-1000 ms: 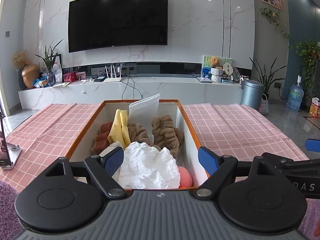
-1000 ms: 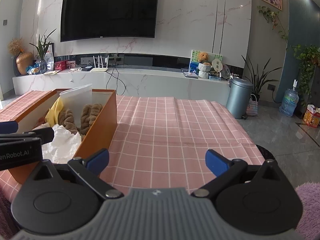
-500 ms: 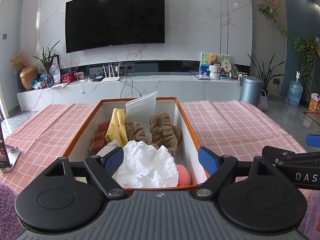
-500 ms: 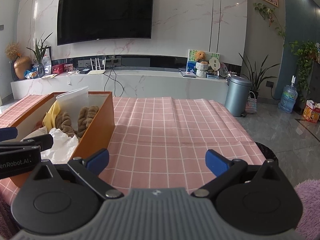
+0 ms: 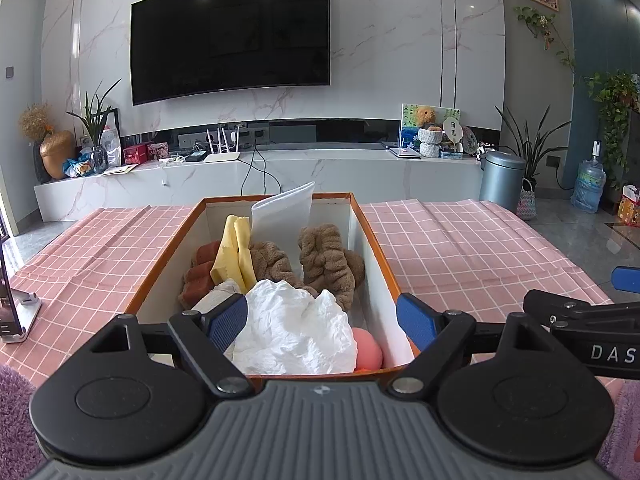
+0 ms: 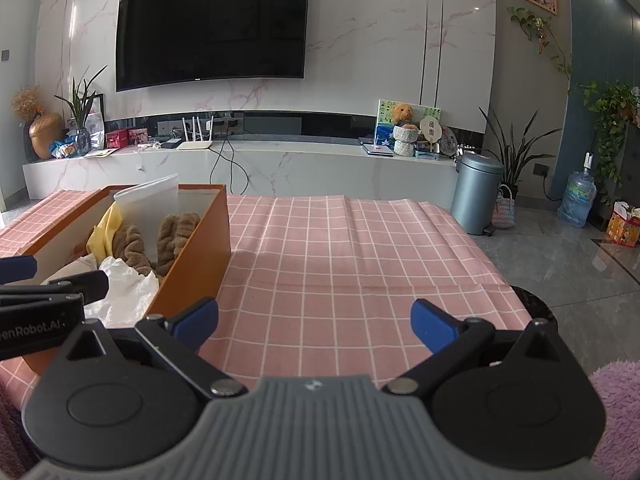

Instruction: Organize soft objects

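An orange-rimmed box [image 5: 372, 236] [image 6: 208, 248] on the pink checked tablecloth holds soft things: crumpled white tissue [image 5: 294, 330], two brown plush pieces [image 5: 326, 262], a yellow cloth [image 5: 234, 254], a rust-coloured sponge [image 5: 200, 270], a pink ball [image 5: 366, 348] and a clear plastic bag [image 5: 286, 214]. My left gripper [image 5: 322, 322] hangs open at the box's near end, nothing between its fingers. My right gripper [image 6: 314, 324] is open over bare tablecloth, to the right of the box.
The pink checked tablecloth [image 6: 352, 264] stretches right of the box to the table edge. A phone stand [image 5: 16, 312] sits at the left. A purple fluffy rug [image 6: 618, 408] lies below. Behind are a TV wall, a marble shelf and a grey bin [image 6: 478, 194].
Both grippers have drawn back and risen slightly, so the box sits a little lower and farther in view. Both stay open and empty.
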`<control>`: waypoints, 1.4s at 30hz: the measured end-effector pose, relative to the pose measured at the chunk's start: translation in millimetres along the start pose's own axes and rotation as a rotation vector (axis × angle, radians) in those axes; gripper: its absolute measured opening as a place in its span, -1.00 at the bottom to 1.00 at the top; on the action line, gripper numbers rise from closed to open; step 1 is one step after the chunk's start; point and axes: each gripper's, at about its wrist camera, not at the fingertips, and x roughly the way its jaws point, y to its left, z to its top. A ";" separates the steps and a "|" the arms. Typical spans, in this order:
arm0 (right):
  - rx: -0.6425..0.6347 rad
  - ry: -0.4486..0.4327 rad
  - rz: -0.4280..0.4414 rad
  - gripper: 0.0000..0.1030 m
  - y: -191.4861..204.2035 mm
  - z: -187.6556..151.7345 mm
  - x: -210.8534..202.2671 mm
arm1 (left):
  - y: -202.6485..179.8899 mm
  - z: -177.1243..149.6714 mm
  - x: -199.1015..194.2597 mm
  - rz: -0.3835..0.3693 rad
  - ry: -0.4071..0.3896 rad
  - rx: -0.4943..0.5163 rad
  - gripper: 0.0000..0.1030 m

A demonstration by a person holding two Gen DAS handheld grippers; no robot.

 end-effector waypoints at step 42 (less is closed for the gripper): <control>0.007 0.001 0.004 0.95 0.7 -1.4 0.4 | 1.5 -2.2 1.4 0.023 0.032 -0.025 0.97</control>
